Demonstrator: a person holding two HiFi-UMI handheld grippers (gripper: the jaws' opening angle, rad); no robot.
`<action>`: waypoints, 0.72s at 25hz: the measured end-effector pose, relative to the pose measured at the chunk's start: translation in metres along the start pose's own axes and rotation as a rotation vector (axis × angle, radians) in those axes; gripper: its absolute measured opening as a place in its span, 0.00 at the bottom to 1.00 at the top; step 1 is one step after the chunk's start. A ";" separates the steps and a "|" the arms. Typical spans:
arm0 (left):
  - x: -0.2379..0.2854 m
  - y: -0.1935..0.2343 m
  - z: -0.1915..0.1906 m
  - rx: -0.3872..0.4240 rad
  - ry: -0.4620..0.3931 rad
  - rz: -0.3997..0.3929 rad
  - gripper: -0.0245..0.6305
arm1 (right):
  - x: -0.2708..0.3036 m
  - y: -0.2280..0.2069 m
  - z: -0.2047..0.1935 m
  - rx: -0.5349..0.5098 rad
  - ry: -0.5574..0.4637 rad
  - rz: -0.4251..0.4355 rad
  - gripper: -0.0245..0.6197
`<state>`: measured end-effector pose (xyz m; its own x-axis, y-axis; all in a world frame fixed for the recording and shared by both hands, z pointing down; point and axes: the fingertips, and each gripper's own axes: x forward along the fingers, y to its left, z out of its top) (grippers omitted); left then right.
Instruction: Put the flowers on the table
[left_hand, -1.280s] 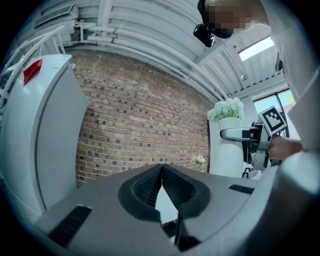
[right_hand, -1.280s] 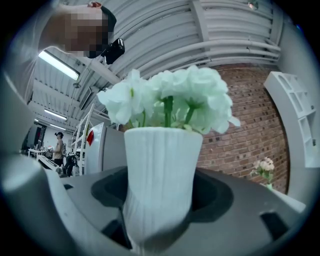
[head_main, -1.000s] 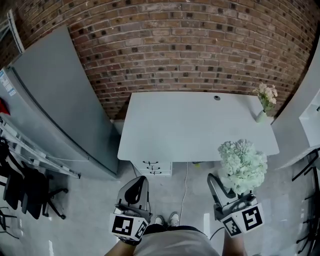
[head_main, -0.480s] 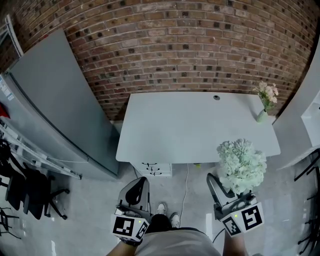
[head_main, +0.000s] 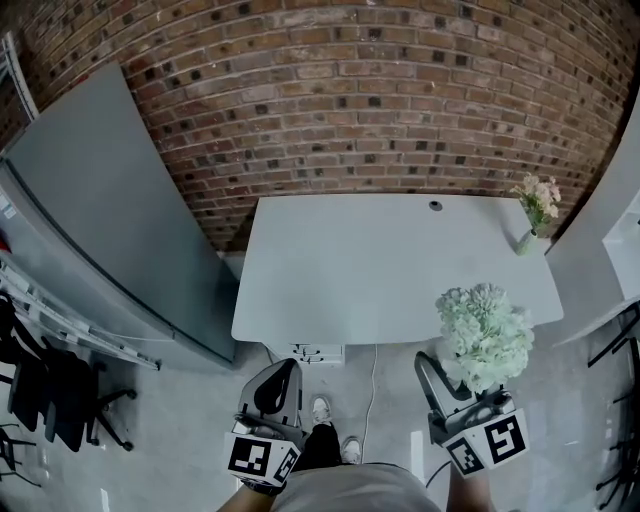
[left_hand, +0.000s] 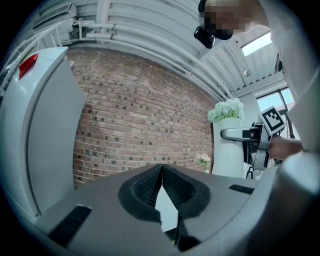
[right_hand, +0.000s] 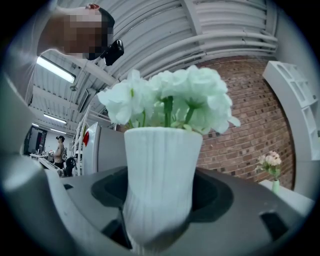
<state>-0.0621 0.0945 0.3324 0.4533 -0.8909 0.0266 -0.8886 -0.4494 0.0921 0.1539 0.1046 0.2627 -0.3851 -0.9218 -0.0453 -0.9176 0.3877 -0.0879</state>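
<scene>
Mid-carry, your right claw (right_hand: 161, 210) grips the white vase (right_hand: 162, 160) of flowers (head_main: 486, 332) just short of the tabletop (head_main: 370, 270), your left claw (left_hand: 161, 192) is pinched together and empty; next, reach forward and lower the vase upright onto it.

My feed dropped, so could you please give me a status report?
Right gripper shut on white vase of flowers, not yet on table. Left gripper shut, empty. Small pink bouquet at table's far right corner, nothing blocking.
</scene>
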 end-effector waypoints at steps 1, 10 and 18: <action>0.006 0.007 0.000 -0.002 0.000 0.000 0.05 | 0.008 -0.001 -0.001 0.000 0.000 -0.002 0.60; 0.070 0.063 -0.005 -0.030 0.023 -0.036 0.05 | 0.083 -0.005 -0.001 -0.024 0.010 -0.023 0.60; 0.121 0.101 -0.007 -0.050 0.026 -0.085 0.05 | 0.141 -0.012 -0.003 -0.048 0.014 -0.059 0.60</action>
<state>-0.0966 -0.0579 0.3516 0.5292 -0.8475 0.0419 -0.8425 -0.5190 0.1442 0.1101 -0.0304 0.2607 -0.3313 -0.9432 -0.0270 -0.9423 0.3322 -0.0426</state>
